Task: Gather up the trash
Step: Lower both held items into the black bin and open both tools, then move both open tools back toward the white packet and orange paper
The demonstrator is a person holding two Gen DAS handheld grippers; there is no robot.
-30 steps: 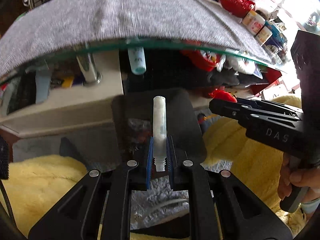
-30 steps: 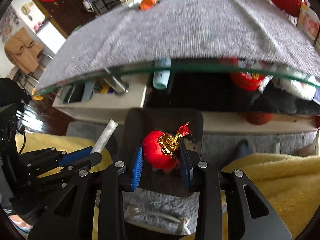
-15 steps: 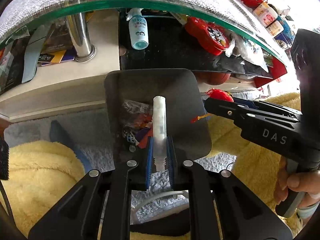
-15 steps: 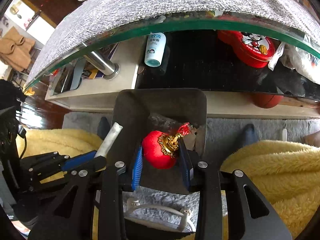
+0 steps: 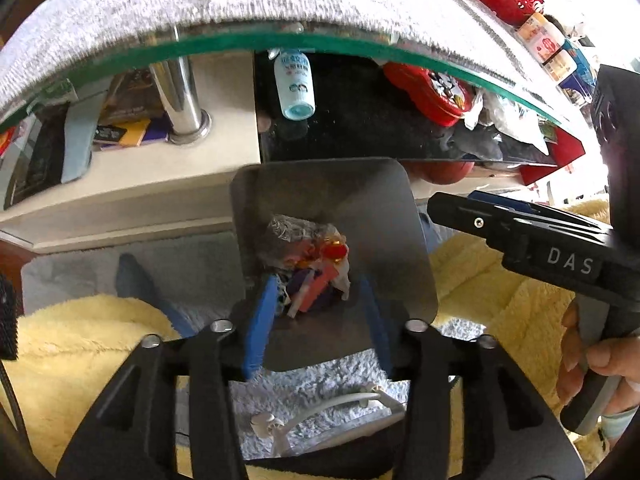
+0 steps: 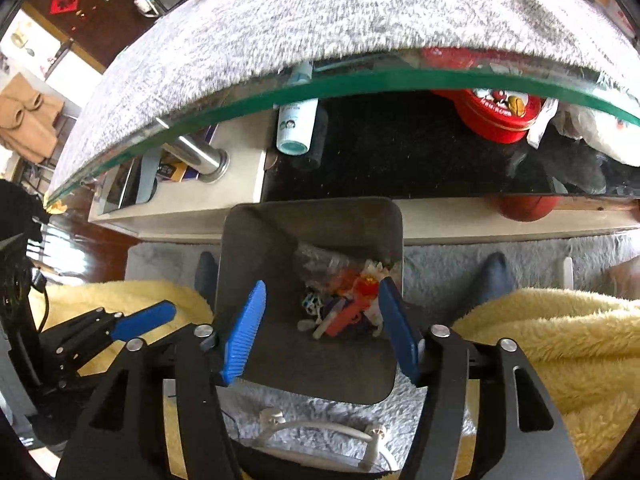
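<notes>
both grippers hang spread wide and hold nothing: left gripper (image 5: 318, 316) and right gripper (image 6: 320, 328), black frames with ribbed blue pads (image 6: 244, 332). beneath them stands a dark, smooth, rounded-square bin (image 6: 256, 248) on shaggy grey rug (image 6: 440, 268). trash (image 6: 344, 300) lies heaped at its bottom: crinkled clear wrap, orange and white scraps, a small red ball. beyond, a green-edged glass tabletop (image 6: 360, 84) carries grey fuzzy cloth (image 6: 320, 12).

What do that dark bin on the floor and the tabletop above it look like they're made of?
The bin looks like smooth matte plastic, dark grey: thin walls, rounded corners, a soft dull sheen, though painted metal can't be ruled out. The tabletop seems to be glass: its edge shows green and you can see the shelf through it. A fuzzy grey cloth covers it, knit or fleece by the look.
</notes>
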